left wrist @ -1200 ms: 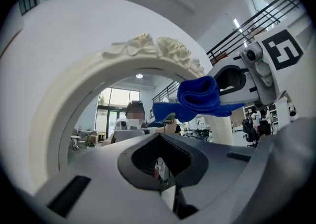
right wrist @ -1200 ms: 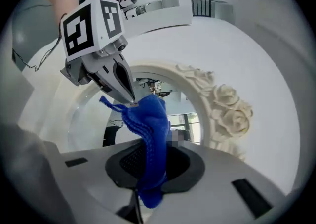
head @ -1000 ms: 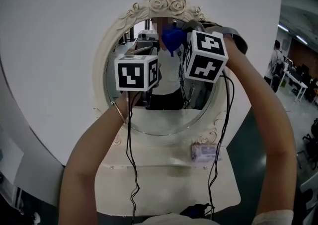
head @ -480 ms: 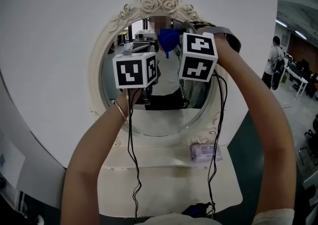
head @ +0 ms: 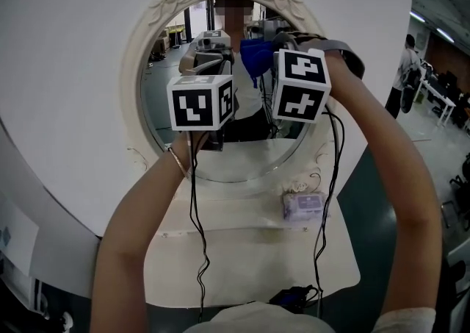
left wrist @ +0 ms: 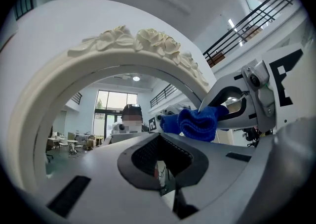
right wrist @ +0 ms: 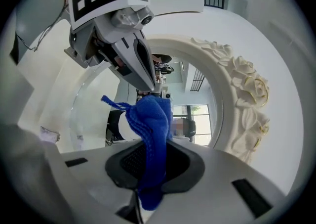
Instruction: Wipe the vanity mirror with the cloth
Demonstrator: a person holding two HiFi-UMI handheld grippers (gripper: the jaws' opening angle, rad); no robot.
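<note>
An oval vanity mirror with a cream rose-carved frame (head: 136, 67) stands upright on a vanity. Both grippers are raised in front of its glass (head: 176, 52). My right gripper (right wrist: 150, 161) is shut on a blue cloth (right wrist: 150, 119), whose bunched end pokes out past the jaws close to the glass. The head view shows the cloth (head: 253, 56) high on the mirror, just left of the right gripper's marker cube (head: 301, 85). My left gripper (left wrist: 159, 155) is shut with nothing in it, beside the cloth (left wrist: 197, 121) and the right gripper (left wrist: 232, 109).
The cream vanity top (head: 242, 251) lies below the mirror, with a small lilac packet (head: 303, 205) at the frame's foot. Cables (head: 194, 251) hang from both grippers across it. A white round panel backs the mirror. A person (head: 407, 78) stands far off at the right.
The mirror has shifted up in the head view, so both grippers and the cloth sit lower against the glass. The right gripper has stayed shut on the cloth throughout.
</note>
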